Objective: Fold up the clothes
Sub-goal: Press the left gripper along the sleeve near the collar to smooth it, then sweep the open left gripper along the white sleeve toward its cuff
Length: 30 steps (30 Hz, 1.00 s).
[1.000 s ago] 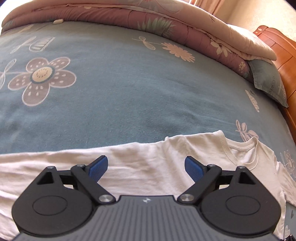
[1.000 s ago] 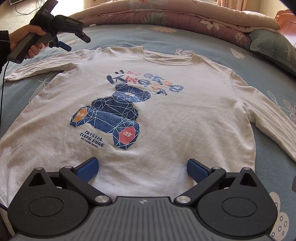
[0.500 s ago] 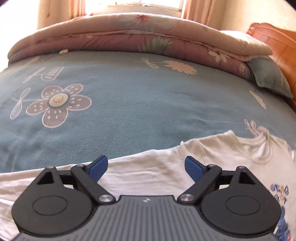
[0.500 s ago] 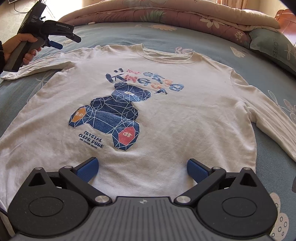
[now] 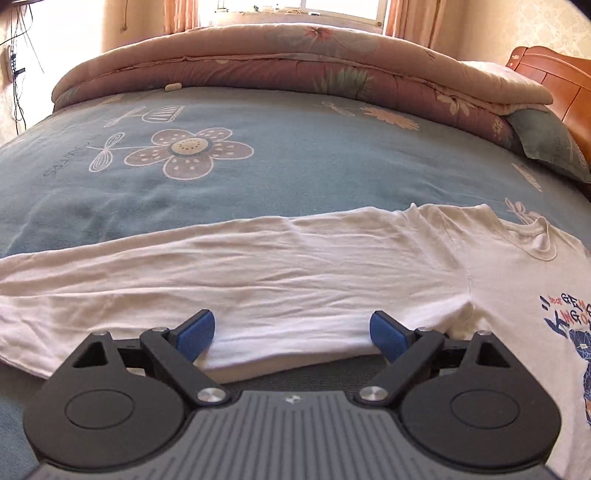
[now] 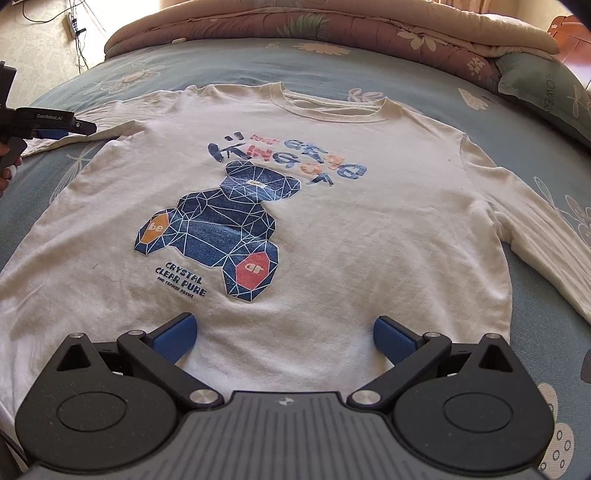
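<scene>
The white shirt (image 6: pixel 332 221) lay flat, print up, on the bed (image 5: pixel 295 166). Both hand-held grippers — left (image 5: pixel 293 330), right (image 6: pixel 284 334) — gaped empty; a shallow pinch on the left sleeve (image 5: pixel 221 266) risked bunching it.

Light: daylight from window (image 5: pixel 303 9), overexposed.
Shadows: soft.
Focus: sharp.
Distortion: fisheye curvature, dark corners.

White long-sleeved shirt (image 6: pixel 332 206) (blue bear print) lies flat, face-up, sleeves spread.
</scene>
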Motion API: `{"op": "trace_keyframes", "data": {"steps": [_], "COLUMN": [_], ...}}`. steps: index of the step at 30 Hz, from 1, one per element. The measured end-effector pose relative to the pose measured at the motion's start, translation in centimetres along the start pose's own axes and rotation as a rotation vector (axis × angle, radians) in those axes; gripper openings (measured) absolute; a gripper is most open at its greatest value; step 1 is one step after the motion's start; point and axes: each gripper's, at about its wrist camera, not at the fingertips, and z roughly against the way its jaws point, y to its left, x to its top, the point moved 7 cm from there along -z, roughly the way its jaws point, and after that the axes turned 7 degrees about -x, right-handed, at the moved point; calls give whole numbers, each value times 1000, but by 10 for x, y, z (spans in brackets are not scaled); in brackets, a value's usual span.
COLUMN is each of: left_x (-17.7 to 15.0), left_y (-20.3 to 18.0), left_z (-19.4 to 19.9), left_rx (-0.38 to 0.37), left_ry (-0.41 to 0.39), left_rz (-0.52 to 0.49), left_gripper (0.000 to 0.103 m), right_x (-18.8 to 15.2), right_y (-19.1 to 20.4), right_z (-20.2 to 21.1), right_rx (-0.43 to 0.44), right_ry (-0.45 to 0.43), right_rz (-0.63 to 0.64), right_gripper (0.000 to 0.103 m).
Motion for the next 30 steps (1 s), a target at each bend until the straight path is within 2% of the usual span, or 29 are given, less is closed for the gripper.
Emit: {"op": "trace_keyframes", "data": {"steps": [2, 4, 8, 10, 12, 15, 18, 21, 23, 26, 30], "left_x": [14, 18, -4, -19, -30, -26, -3, 4, -7, -23, -35], "left_y": [18, 41, 88, 94, 100, 110, 130, 154, 172, 173, 163], "left_z": [6, 1, -1, 13, 26, 41, 49, 37, 31, 44, 53], "left_rx": [30, 60, 161, 163, 148, 134, 156, 170, 196, 184, 206], "left_ry": [-45, -40, -19, -51, -56, -49, -121, -89, -59, -89, -39], "left_rz": [15, 64, 130, 94, 109, 145, 179, 240, 290, 239, 110], "left_gripper": [92, 92, 92, 95, 97, 97, 97, 97, 96, 96, 96], "right_x": [1, 1, 1, 1, 1, 1, 2, 1, 1, 1, 1], "right_y": [0, 1, 2, 1, 1, 1, 2, 3, 3, 3, 3], "right_z": [0, 0, 0, 0, -1, -1, -1, -1, -1, -1, -1], "right_rx": [-5, -10, -18, -19, -18, -17, -22, -34, -40, -42, -38], "right_ry": [5, 9, 15, 17, 19, 22, 28, 33, 36, 41, 44], "right_rz": [-2, -4, -11, -11, -11, -10, -12, -22, -27, -30, -29], "right_gripper": [103, 103, 103, 103, 103, 103, 103, 103, 103, 103, 103]}}
